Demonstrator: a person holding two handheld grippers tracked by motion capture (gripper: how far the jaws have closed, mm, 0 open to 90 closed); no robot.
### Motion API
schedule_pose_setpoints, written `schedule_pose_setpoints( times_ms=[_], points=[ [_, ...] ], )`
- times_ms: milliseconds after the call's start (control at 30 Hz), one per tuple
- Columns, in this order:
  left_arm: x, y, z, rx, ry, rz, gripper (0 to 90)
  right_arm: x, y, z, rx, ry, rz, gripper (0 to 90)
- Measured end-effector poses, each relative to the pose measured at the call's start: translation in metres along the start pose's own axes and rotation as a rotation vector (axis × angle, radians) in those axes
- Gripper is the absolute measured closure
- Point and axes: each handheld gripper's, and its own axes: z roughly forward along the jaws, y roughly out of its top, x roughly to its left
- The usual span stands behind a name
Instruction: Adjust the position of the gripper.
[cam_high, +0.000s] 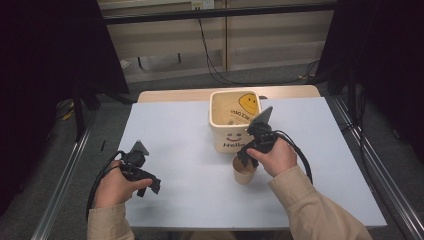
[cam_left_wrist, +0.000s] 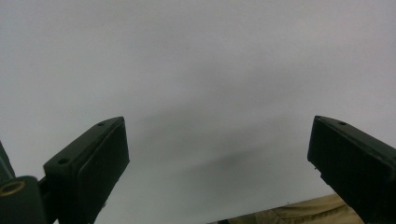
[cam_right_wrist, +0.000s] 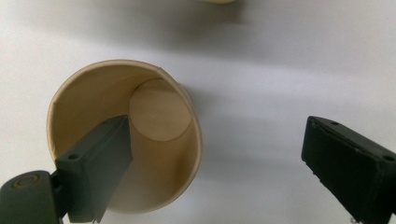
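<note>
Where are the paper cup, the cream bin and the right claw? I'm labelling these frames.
paper cup (cam_right_wrist: 159, 116): right gripper view, inner bottom.
cream bin (cam_high: 227, 140): high view, front wall.
right claw (cam_right_wrist: 215, 158): right gripper view, midway between its open jaws.

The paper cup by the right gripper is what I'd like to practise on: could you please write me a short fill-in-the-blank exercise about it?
1. The paper cup stands upright and holds ____.
2. One jaw of the right gripper reaches inside the cup; the other stays ____ it.
3. The jaws of the left gripper stand ____, with only the table between them.
4. Behind the cup stands a cream bin printed with a yellow ____ face.

Missing words: nothing; outside; open; smiley
</note>
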Motion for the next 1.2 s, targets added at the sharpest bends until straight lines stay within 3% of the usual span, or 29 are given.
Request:
schedule_pose_setpoints(
  times_ms=[33,67,533,1133,1200],
  points=[
    [0.0,0.001,0.0,0.003,0.01,0.016,5.3,0.0,0.0,0.0,0.0,0.0,0.001,8.7],
    [-0.001,0.0,0.001,-0.003,-0.003,-0.001,5.3,-0.001,0.0,-0.001,0.001,0.0,-0.004,8.7],
    [0.0,0.002,0.001,0.006,0.005,0.014,5.3,-0.003,0.0,-0.02,-0.012,0.017,-0.001,8.9],
    [-0.003,0.003,0.001,0.003,-0.013,0.002,5.3,0.001,0.007,-0.06,-0.01,-0.034,-0.021,8.9],
    [-0.002,0.003,0.0,0.013,-0.012,0.016,5.3,0.001,0.008,-0.065,-0.021,-0.035,-0.032,8.9]
  ],
)
